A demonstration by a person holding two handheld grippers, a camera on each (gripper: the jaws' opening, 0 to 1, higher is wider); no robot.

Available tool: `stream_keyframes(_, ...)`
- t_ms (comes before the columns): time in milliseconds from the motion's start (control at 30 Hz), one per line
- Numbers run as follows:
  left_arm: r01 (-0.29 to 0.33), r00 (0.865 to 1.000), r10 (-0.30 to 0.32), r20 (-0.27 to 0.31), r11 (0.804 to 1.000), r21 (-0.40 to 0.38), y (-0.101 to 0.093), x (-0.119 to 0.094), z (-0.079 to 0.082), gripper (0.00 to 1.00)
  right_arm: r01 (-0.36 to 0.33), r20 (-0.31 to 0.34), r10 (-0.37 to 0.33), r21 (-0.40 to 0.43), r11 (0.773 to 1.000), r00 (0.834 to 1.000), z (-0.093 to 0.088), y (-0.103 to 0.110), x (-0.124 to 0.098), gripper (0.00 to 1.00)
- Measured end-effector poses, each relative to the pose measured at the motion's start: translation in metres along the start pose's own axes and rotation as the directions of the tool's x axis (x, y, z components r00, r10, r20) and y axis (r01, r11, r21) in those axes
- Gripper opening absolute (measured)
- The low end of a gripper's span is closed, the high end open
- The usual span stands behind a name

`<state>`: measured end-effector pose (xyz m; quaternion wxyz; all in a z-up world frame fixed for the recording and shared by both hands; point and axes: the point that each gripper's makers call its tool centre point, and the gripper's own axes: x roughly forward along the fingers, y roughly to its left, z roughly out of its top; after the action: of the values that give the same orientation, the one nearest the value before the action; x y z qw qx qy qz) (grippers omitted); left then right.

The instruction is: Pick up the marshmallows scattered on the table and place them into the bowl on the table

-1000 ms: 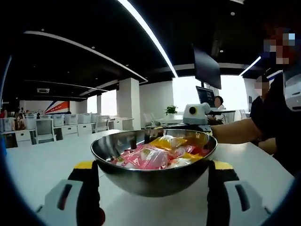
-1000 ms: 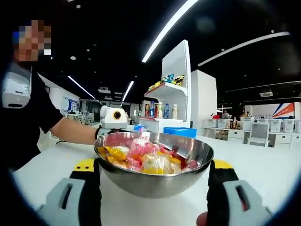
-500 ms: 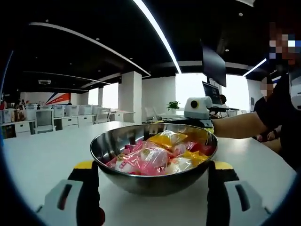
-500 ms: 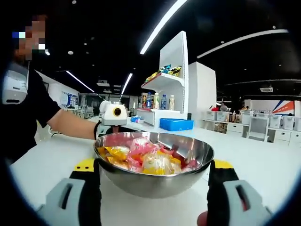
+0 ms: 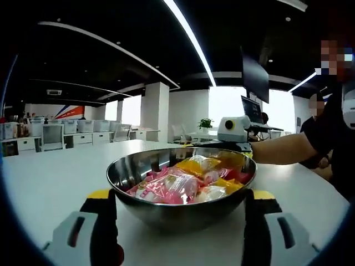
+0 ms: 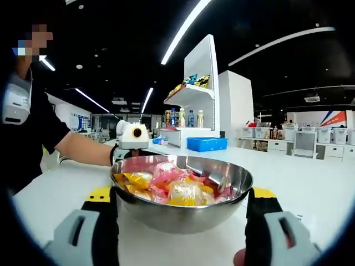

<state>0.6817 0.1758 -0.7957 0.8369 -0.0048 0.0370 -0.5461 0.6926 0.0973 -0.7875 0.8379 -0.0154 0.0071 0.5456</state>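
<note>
Polished steel fills the middle of both views: a round stainless-steel bowl [image 5: 181, 191] sits on the white table [image 5: 50, 183], heaped with pink, yellow and white wrapped marshmallows [image 5: 186, 180]. In the left gripper view the left gripper [image 5: 181, 233] rises from the bottom of the frame, its yellow-tipped black jaws spread wide, one on each side of the bowl's wall; whether they touch the metal I cannot tell. At centre right, behind the bowl's far rim, the other gripper appears on the end of a person's bare forearm [image 5: 280, 151]. The right gripper view mirrors this: the right gripper [image 6: 181, 233] stands equally wide apart astride the bowl [image 6: 183, 213], the marshmallows [image 6: 172, 185] piled inside. A white shelf unit with bottles [image 6: 191, 113] stands at upper centre.
</note>
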Motion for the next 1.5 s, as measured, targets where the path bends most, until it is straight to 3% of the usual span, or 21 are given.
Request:
stream_keyframes(167, -0.007, 1.0, 0.007, 0.021, 1.0, -0.002, 0.003, 0.0, -0.002, 0.96, 0.004, 0.022, -0.004, 0.003, 1.0, 1.0, -0.001, -0.001, 0.002, 0.94)
stream_keyframes(333, -0.014, 0.999, 0.014, 0.031, 1.0, -0.012, 0.006, 0.001, -0.005, 0.95, 0.017, 0.0, -0.017, -0.005, 1.0, 1.0, -0.005, 0.002, 0.007, 0.97)
stream_keyframes(367, -0.01, 1.0, 0.01, 0.005, 1.0, -0.003, 0.004, 0.001, -0.013, 0.95, 0.014, -0.036, -0.014, -0.026, 1.0, 0.999, -0.012, 0.005, 0.008, 0.97)
stream_keyframes(400, -0.006, 0.999, 0.006, -0.041, 1.0, 0.007, 0.003, 0.001, -0.023, 0.9, 0.023, -0.034, -0.024, -0.026, 0.999, 0.999, -0.013, 0.005, 0.01, 0.97)
stream_keyframes(433, -0.02, 0.989, 0.031, -0.146, 0.997, 0.077, 0.009, -0.001, -0.042, 0.83, 0.028, -0.042, -0.029, -0.021, 0.999, 0.999, -0.015, 0.005, 0.011, 0.97)
stream_keyframes(467, -0.014, 0.983, 0.038, -0.178, 0.991, 0.133, 0.008, 0.0, -0.047, 0.78, 0.036, -0.048, -0.037, -0.026, 0.999, 0.998, -0.016, 0.005, 0.012, 0.97)
stream_keyframes(500, -0.018, 0.985, 0.043, -0.169, 0.989, 0.147, 0.007, 0.002, -0.046, 0.81, 0.041, -0.052, -0.043, -0.031, 0.999, 0.998, -0.016, 0.005, 0.012, 0.97)
stream_keyframes(600, -0.025, 0.994, 0.027, -0.11, 0.999, 0.02, 0.003, 0.002, -0.034, 0.85, 0.049, -0.063, -0.051, -0.033, 0.998, 0.997, -0.016, 0.004, 0.011, 0.97)
stream_keyframes(700, -0.06, 0.996, 0.06, -0.072, 0.998, 0.007, 0.012, -0.005, -0.024, 0.85, 0.049, -0.118, -0.056, -0.06, 0.997, 0.991, -0.023, 0.005, 0.007, 0.93)
stream_keyframes(800, -0.072, 0.993, 0.073, -0.094, 0.997, 0.013, 0.012, -0.011, -0.027, 0.85, 0.043, -0.178, -0.056, -0.076, 0.996, 0.982, -0.033, 0.009, 0.0, 0.91)
stream_keyframes(1000, -0.102, 0.985, 0.105, -0.136, 0.994, 0.034, 0.005, -0.022, -0.028, 0.85, 0.09, -0.209, -0.112, -0.112, 0.99, 0.971, -0.034, 0.009, -0.013, 0.87)
stream_keyframes(1133, -0.128, 0.978, 0.134, -0.158, 0.991, 0.045, 0.001, -0.031, -0.027, 0.85, 0.143, -0.24, -0.172, -0.134, 0.981, 0.955, -0.035, 0.007, -0.025, 0.78)
stream_keyframes(1267, -0.169, 0.97, 0.174, -0.167, 0.985, 0.047, -0.006, -0.044, -0.018, 0.84, 0.212, -0.277, -0.254, -0.173, 0.962, 0.926, -0.034, 0.009, -0.043, 0.67)
stream_keyframes(1333, -0.182, 0.968, 0.188, -0.166, 0.982, 0.052, -0.02, -0.05, -0.015, 0.83, 0.253, -0.285, -0.294, -0.173, 0.952, 0.912, -0.032, 0.001, -0.049, 0.63)
stream_keyframes(1400, -0.197, 0.963, 0.205, -0.176, 0.978, 0.064, -0.011, -0.054, -0.012, 0.83, 0.268, -0.293, -0.316, -0.193, 0.944, 0.902, -0.03, 0.004, -0.056, 0.62)
stream_keyframes(1500, -0.194, 0.962, 0.204, -0.182, 0.978, 0.072, -0.022, -0.063, -0.008, 0.83, 0.333, -0.311, -0.385, -0.209, 0.919, 0.869, -0.025, 0.01, -0.072, 0.6)
